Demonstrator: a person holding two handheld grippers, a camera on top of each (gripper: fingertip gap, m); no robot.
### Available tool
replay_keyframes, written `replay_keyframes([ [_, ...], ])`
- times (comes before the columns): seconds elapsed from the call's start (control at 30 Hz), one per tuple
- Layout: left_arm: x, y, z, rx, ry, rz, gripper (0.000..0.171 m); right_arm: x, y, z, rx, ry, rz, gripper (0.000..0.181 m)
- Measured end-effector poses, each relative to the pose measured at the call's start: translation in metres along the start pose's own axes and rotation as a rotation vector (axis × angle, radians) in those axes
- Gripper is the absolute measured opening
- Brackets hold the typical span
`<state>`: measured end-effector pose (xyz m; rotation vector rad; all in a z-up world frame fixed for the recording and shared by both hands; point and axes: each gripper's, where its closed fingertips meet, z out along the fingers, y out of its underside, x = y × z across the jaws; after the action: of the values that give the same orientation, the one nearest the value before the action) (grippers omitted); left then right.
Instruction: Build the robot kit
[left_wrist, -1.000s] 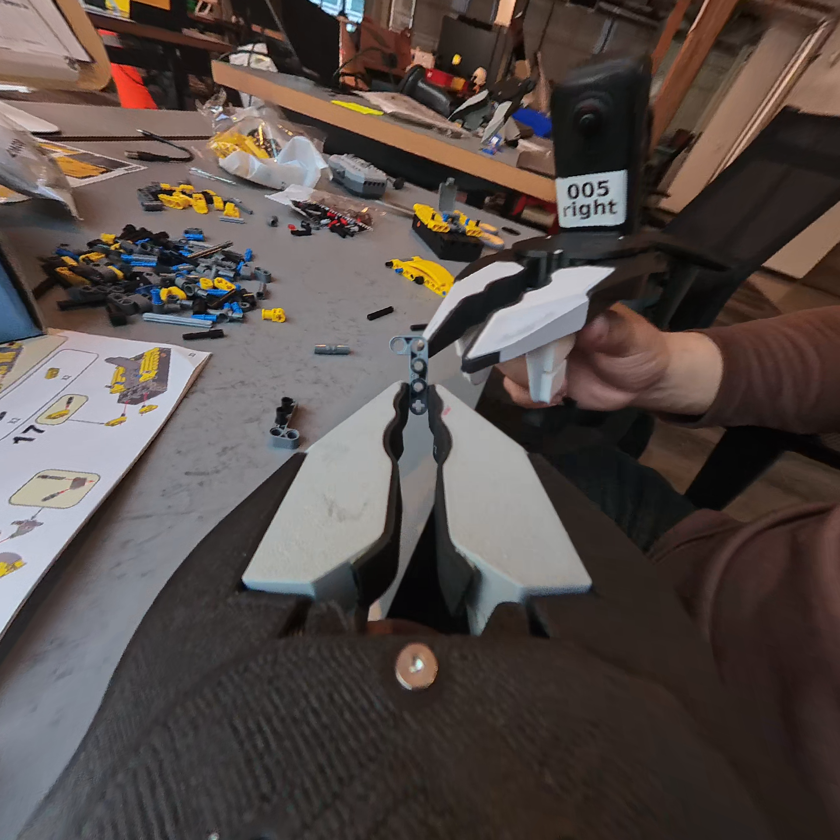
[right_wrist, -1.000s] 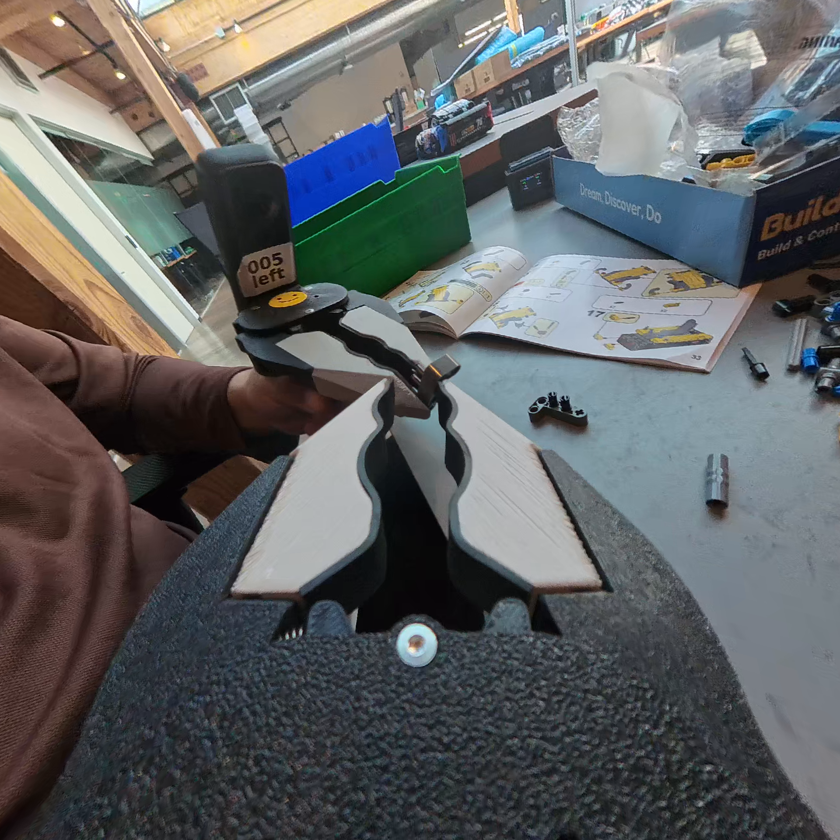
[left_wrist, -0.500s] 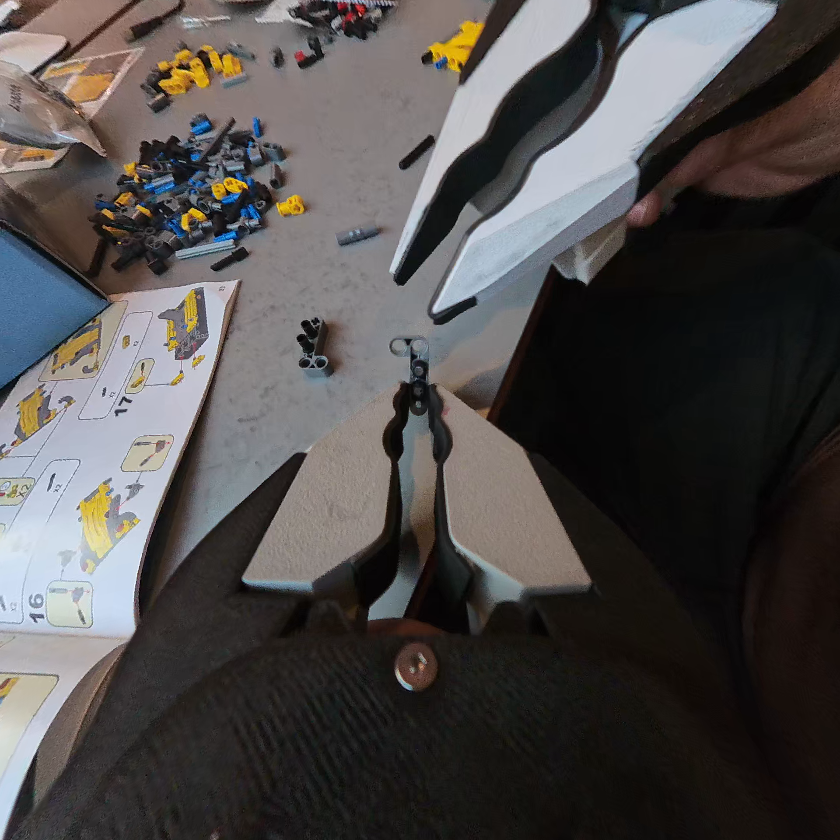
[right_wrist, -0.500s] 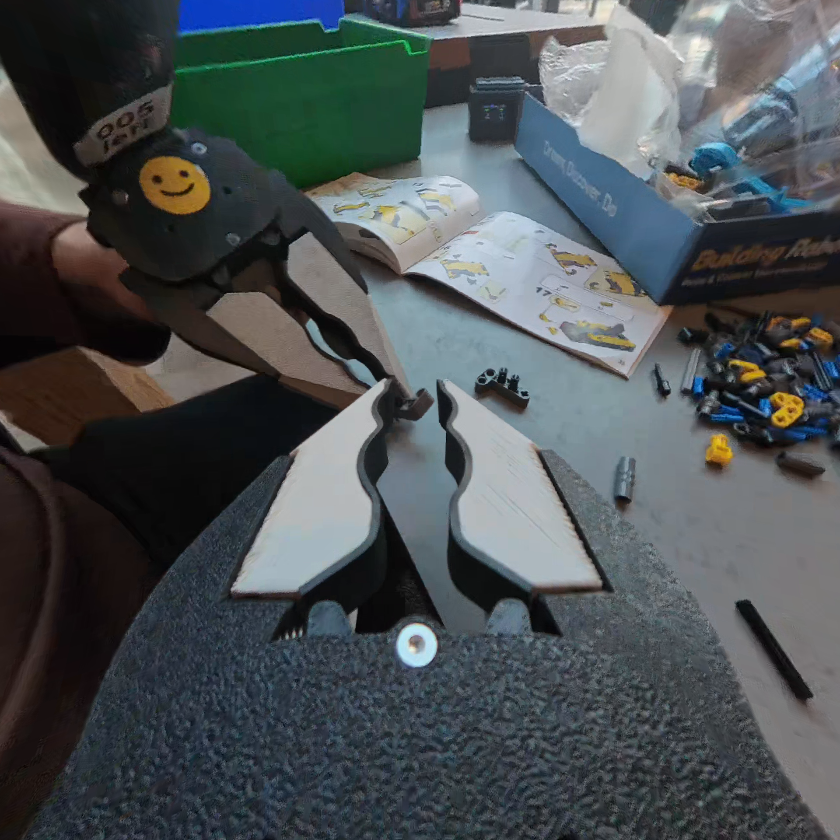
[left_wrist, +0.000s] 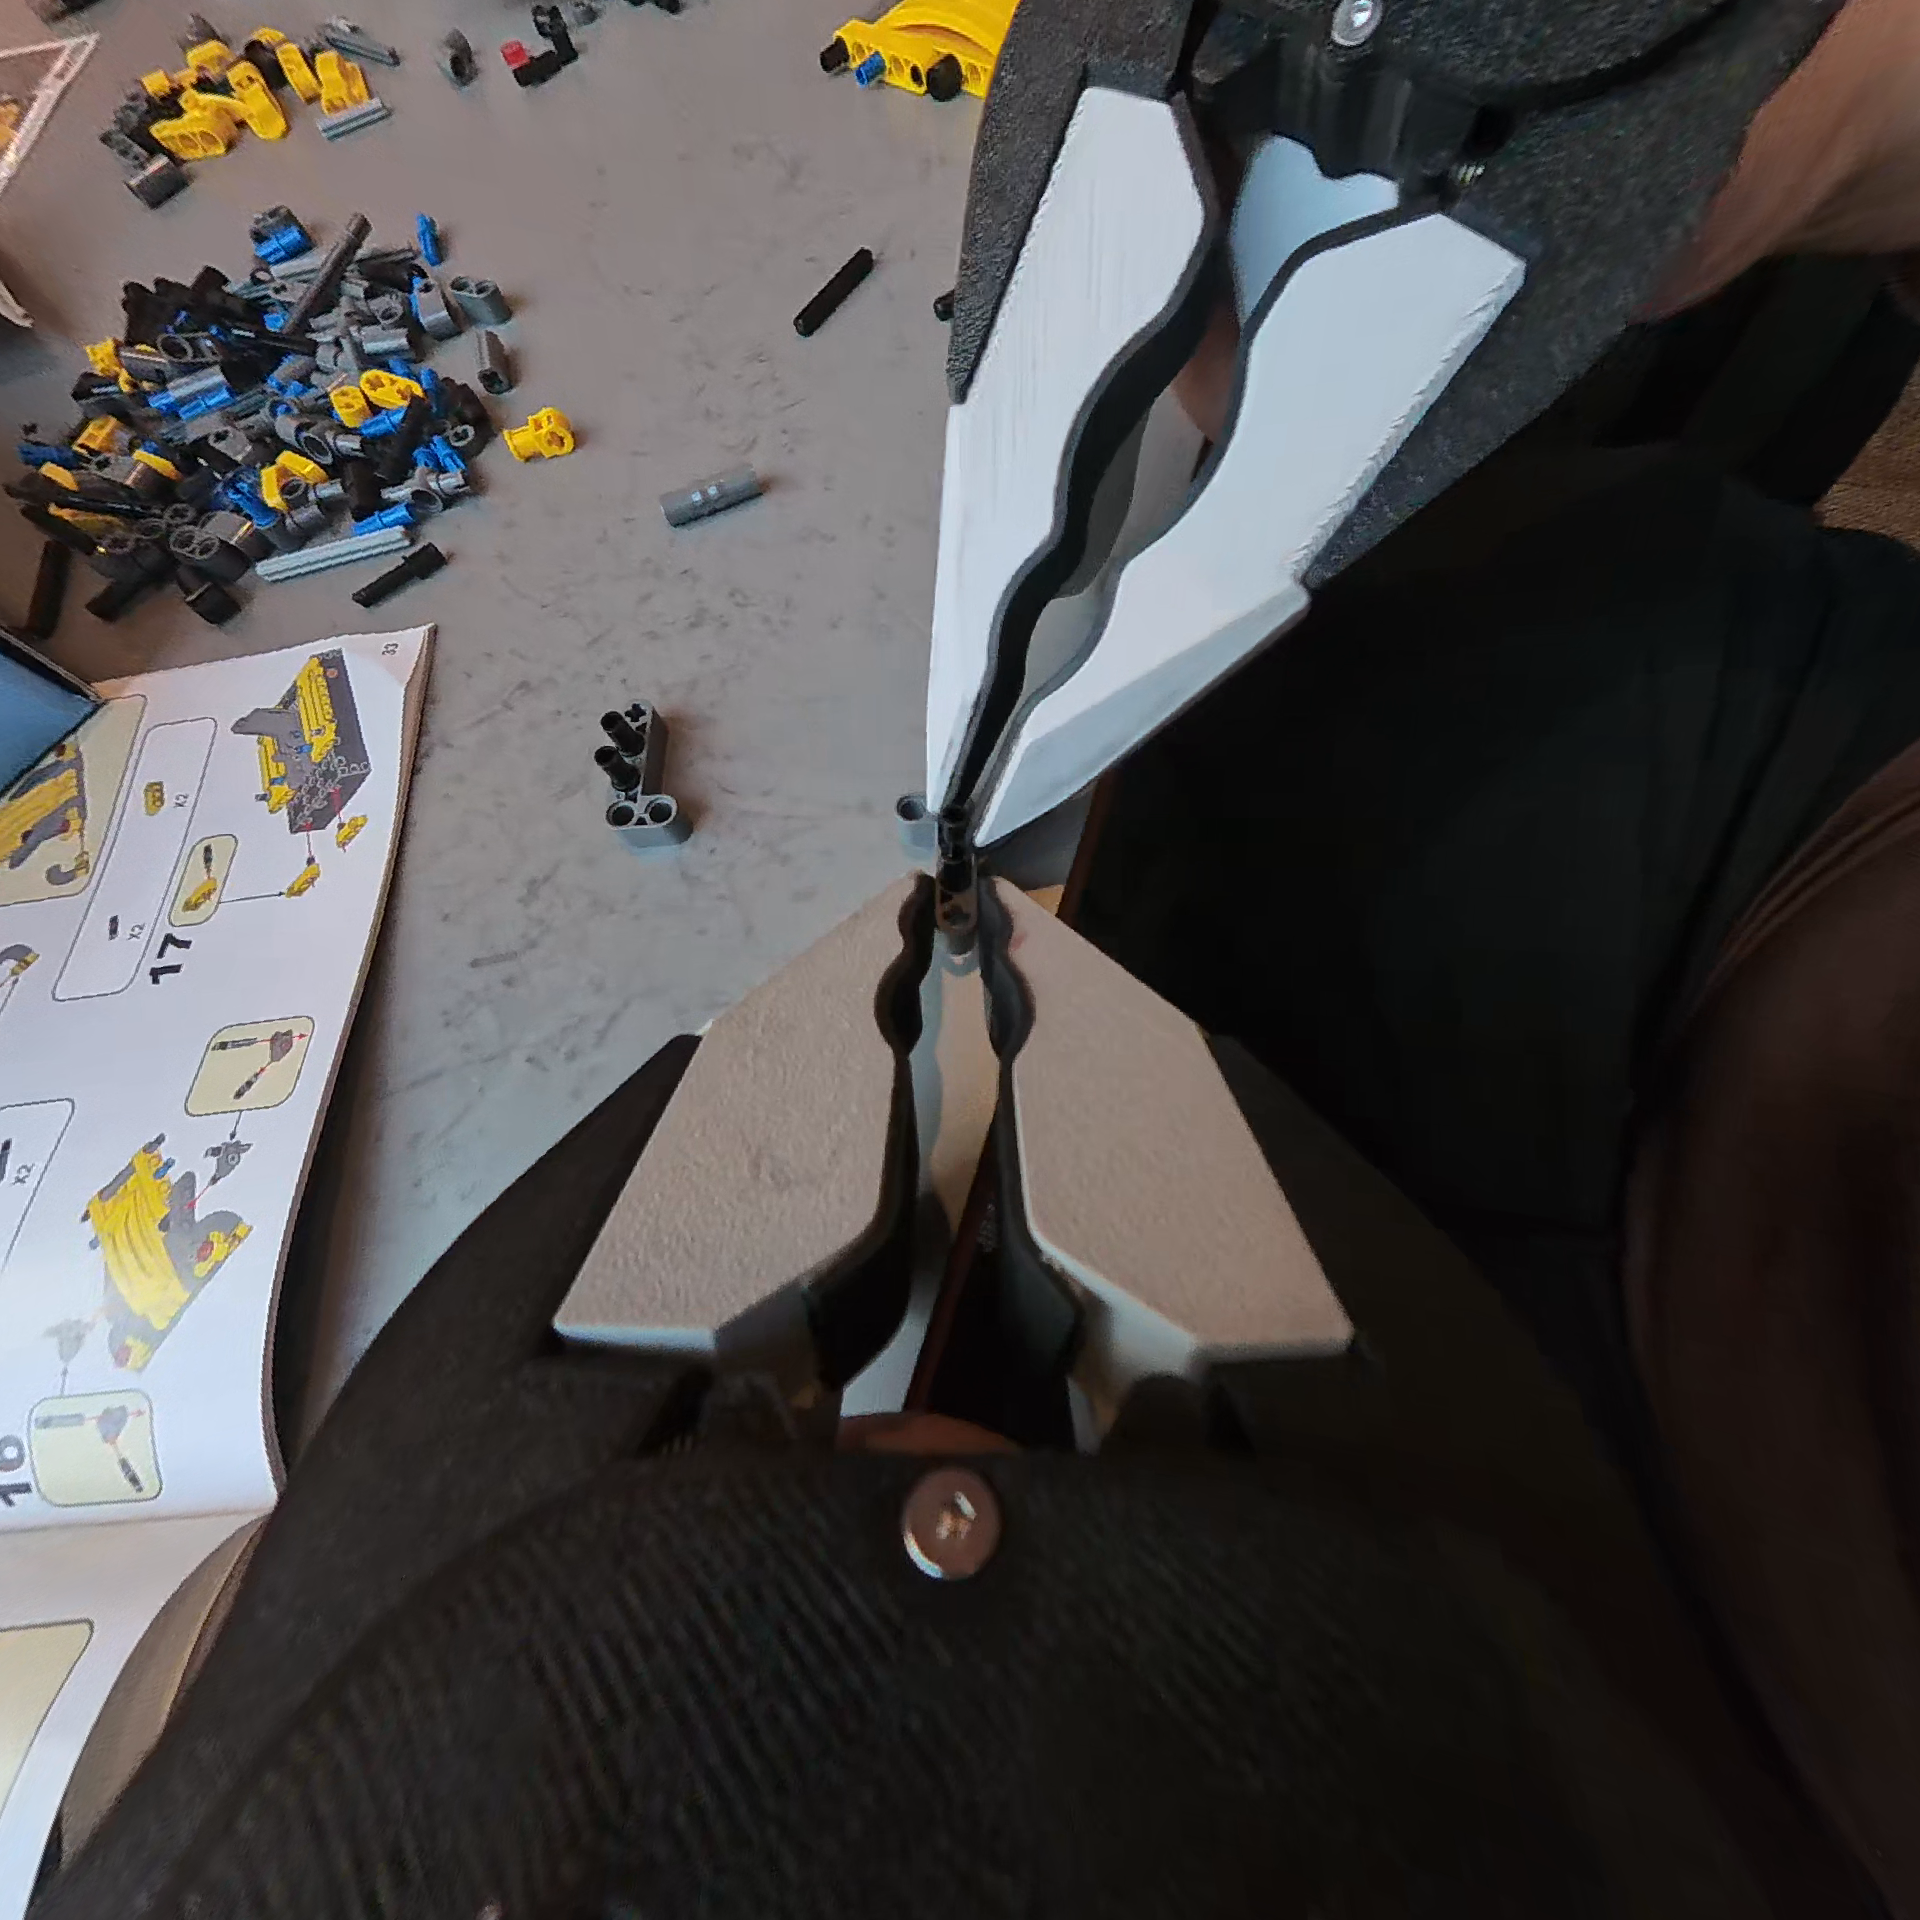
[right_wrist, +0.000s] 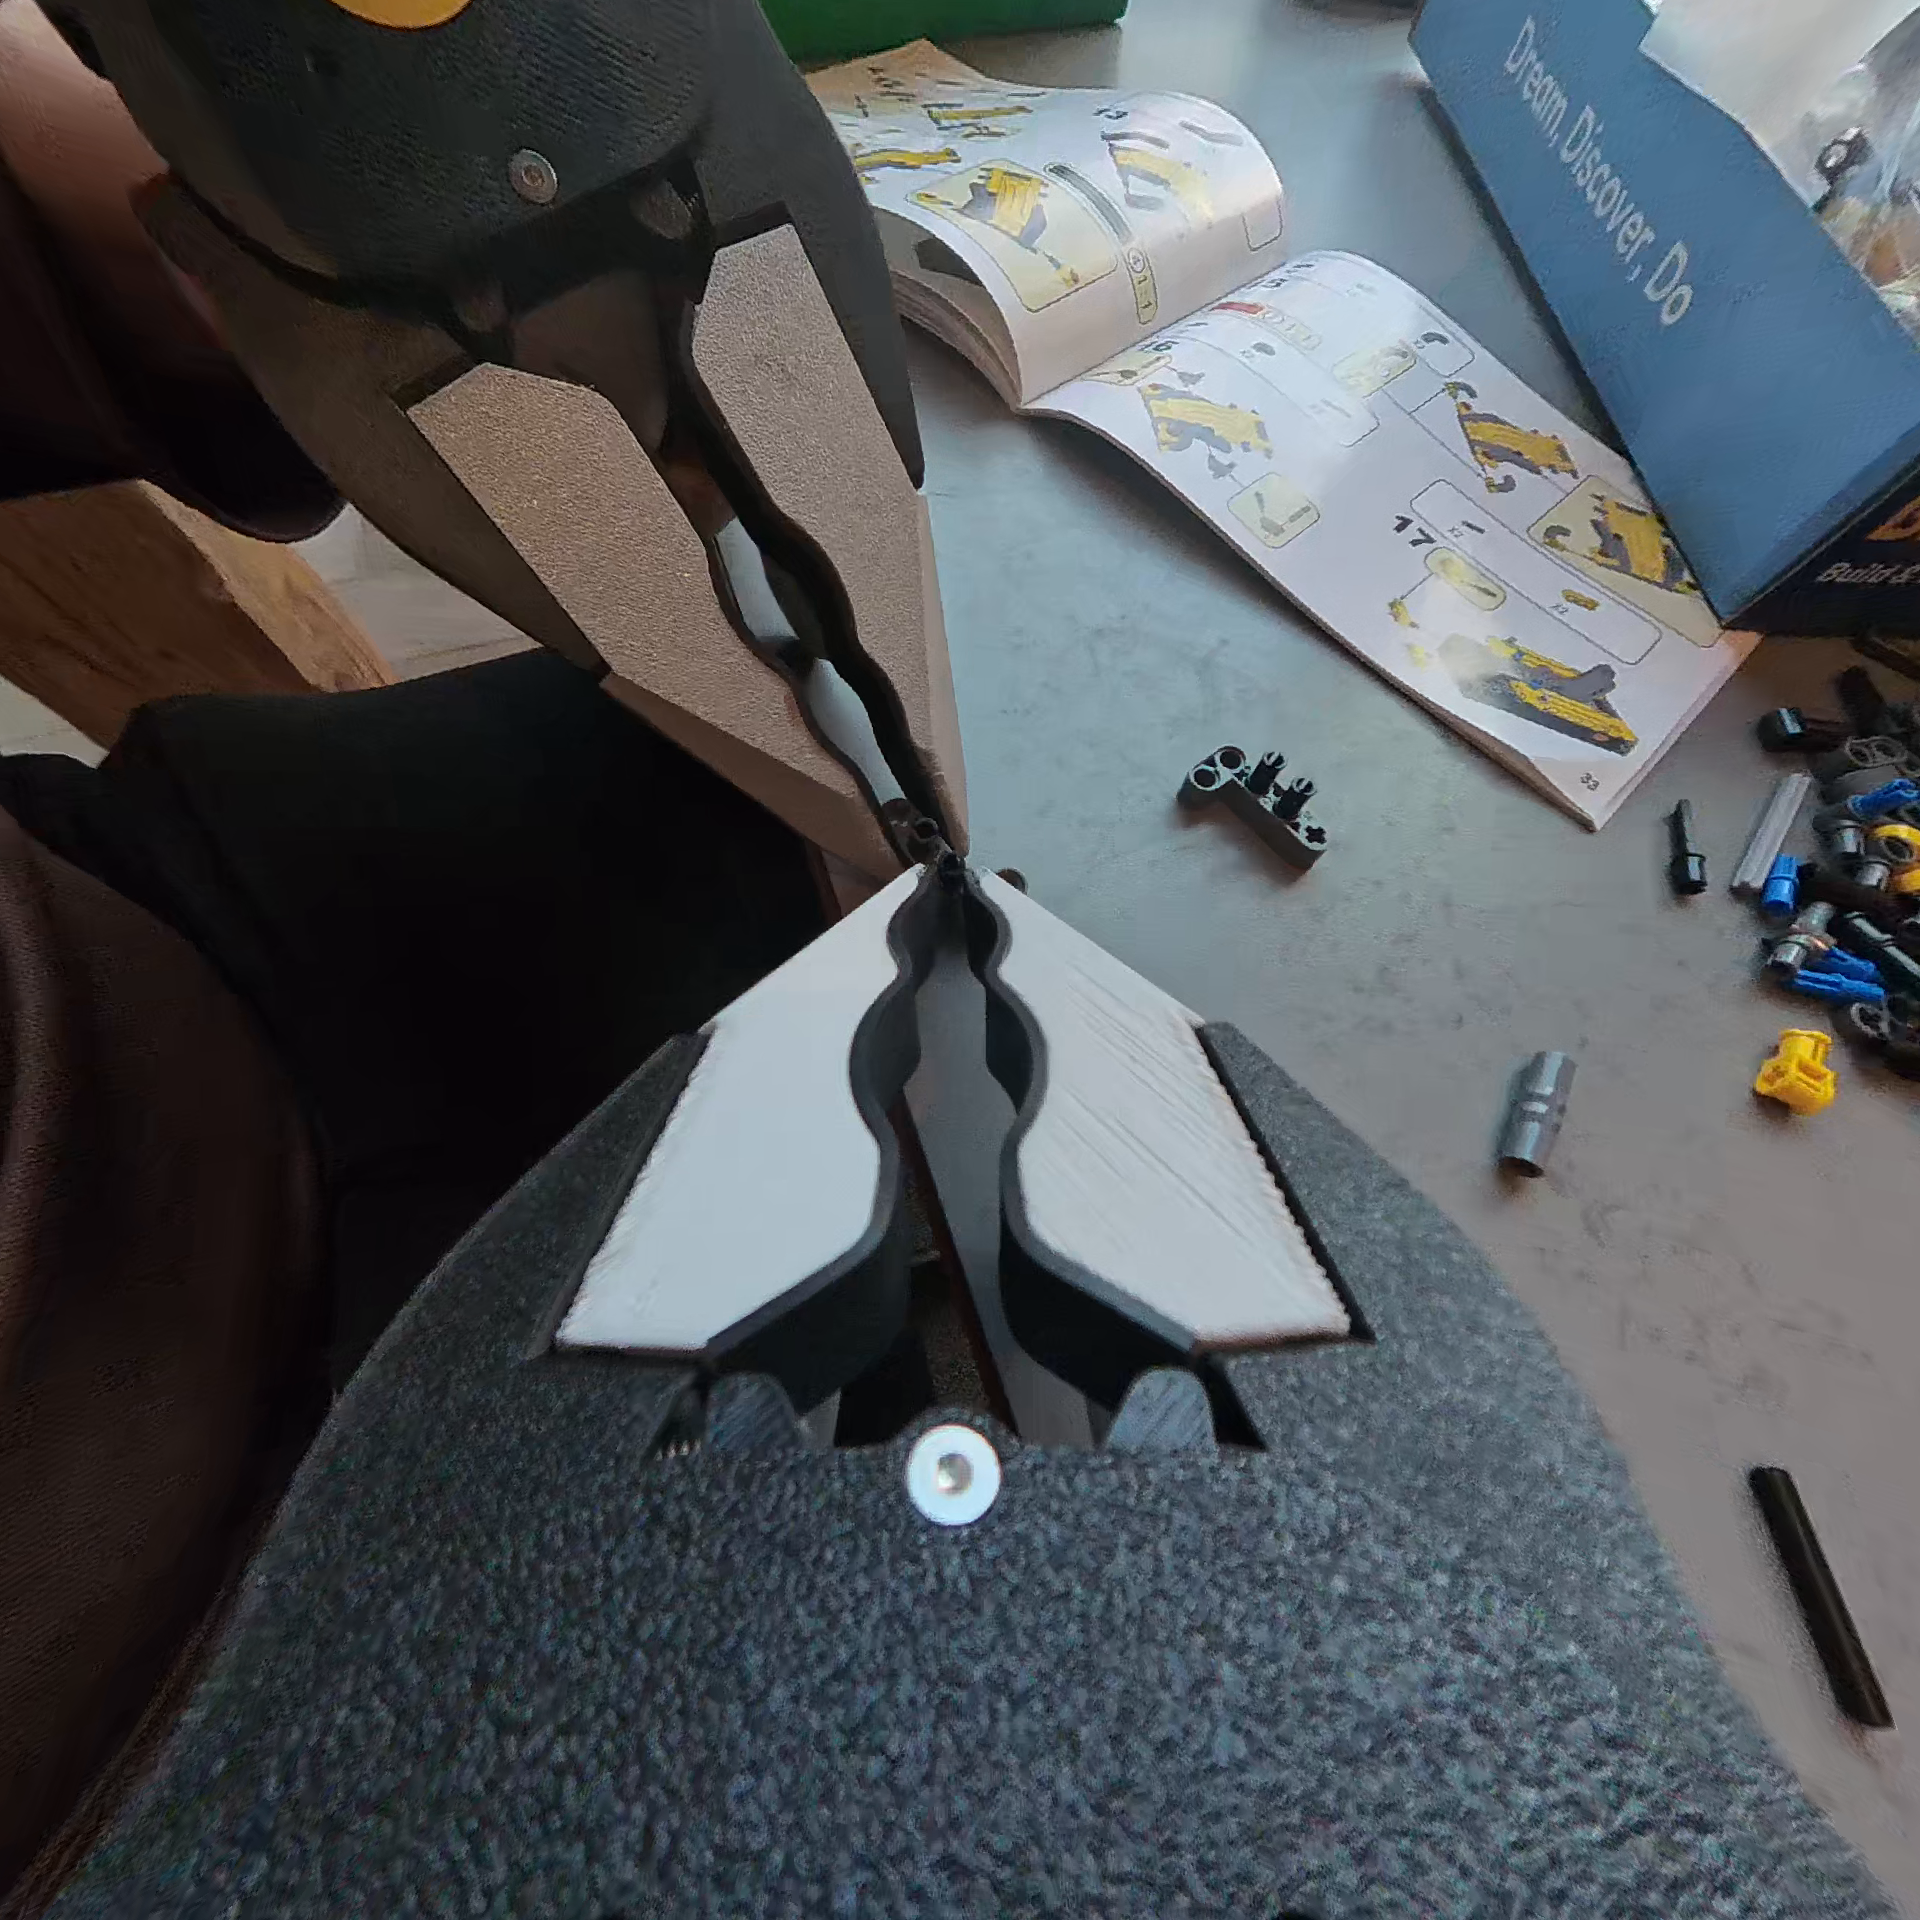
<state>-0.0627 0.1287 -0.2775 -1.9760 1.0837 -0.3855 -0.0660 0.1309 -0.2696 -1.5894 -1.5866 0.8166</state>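
Note:
My left gripper (left_wrist: 951, 909) is shut on the lower stem of a small grey L-shaped beam (left_wrist: 914, 816) and holds it in the air over the table's near edge. My right gripper (right_wrist: 951, 883) is shut tip-to-tip against it, on the beam's upper end, where a small black pin-like bit shows. In the left wrist view the right gripper (left_wrist: 956, 821) comes down from the upper right. In the right wrist view the left gripper (right_wrist: 920, 821) comes in from the upper left with the beam (right_wrist: 923, 828) at its tips. The fingertips hide most of the beam.
On the grey table (left_wrist: 675, 644) lie a second L-beam with black pins (left_wrist: 639, 779), a grey sleeve (left_wrist: 712, 494), a yellow connector (left_wrist: 540, 434), a pile of several small parts (left_wrist: 260, 416), an open instruction booklet (right_wrist: 1351, 416), a blue box (right_wrist: 1714, 291) and a black axle (right_wrist: 1818, 1600). From either gripper's tips it is about 15 cm to the yellow connector (left_wrist: 540, 434). Look for it in the right wrist view (right_wrist: 1791, 1068) too.
Both grippers tilted down toward the table edge. The right gripper, open half a second ago, came onto the beam held by the left and shut on its upper end.

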Motion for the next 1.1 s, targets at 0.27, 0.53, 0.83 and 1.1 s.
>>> replay_keyframes([
  [0.27, 0.0, -0.003, 0.001, 0.015, -0.005, -0.006, 0.005, -0.002, 0.0, -0.001, -0.001, -0.063, 0.073, 0.004],
  [0.53, 0.001, -0.002, 0.003, -0.006, 0.014, -0.016, 0.005, 0.0, 0.0, 0.0, -0.031, 0.032, -0.045, 0.001],
  [0.83, -0.009, -0.004, 0.006, -0.01, -0.025, -0.116, 0.004, 0.046, -0.06, -0.032, 0.333, 0.081, 0.333, 0.0],
  [1.1, -0.008, -0.007, 0.005, 0.024, -0.014, -0.116, 0.004, 0.015, -0.022, -0.016, 0.116, -0.09, 0.205, 0.014],
])
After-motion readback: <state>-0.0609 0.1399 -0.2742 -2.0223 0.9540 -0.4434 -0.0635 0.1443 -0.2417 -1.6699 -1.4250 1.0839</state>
